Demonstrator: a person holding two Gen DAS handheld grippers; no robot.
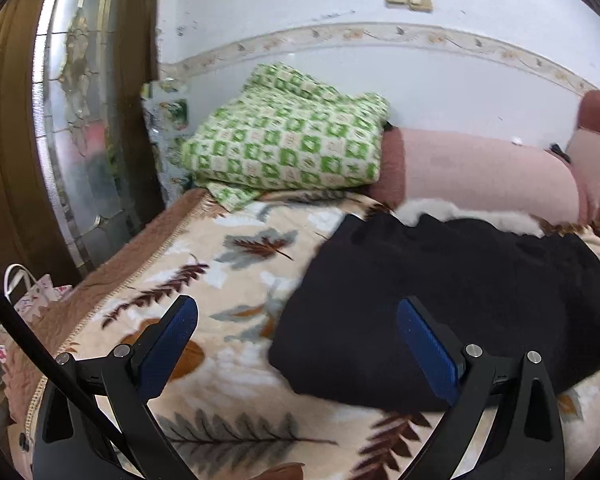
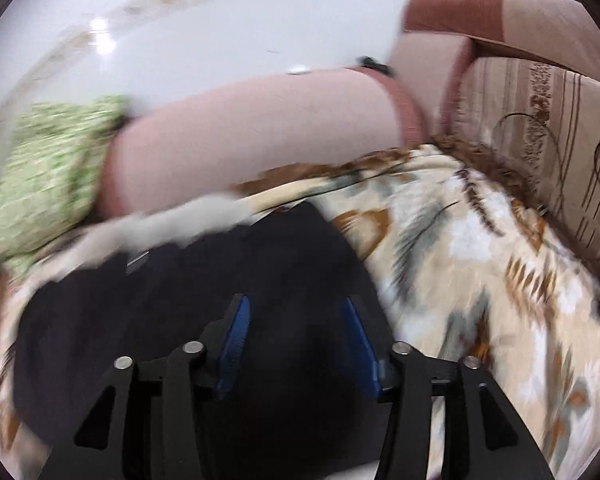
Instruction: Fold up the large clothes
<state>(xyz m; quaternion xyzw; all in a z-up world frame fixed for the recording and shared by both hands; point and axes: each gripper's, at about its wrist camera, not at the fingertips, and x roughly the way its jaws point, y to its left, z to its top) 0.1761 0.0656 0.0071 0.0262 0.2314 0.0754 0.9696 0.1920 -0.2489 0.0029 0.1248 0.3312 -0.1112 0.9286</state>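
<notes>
Black garment (image 1: pixel 440 300) with pale fur trim (image 1: pixel 432 210) lies bunched on leaf-print blanket (image 1: pixel 228 264), in front of pink bolster (image 1: pixel 480 168). Left gripper (image 1: pixel 296 316) spread wide, empty. Right gripper (image 2: pixel 296 316) parted above garment, nothing pinched. Green checked cloth (image 1: pixel 284 140) behind.

A pale tiled wall (image 1: pixel 380 72) with a floral border strip (image 1: pixel 420 36) is seen beyond a pink sofa backrest (image 1: pixel 480 172). A leaf-patterned blanket (image 1: pixel 204 264) covers the seat; at far left stands what may be a glazed door (image 1: pixel 84 120).

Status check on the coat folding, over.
Left gripper open, empty. Right gripper open over black coat, nothing gripped. Coat bunched on leaf blanket. Nothing in the way.
</notes>
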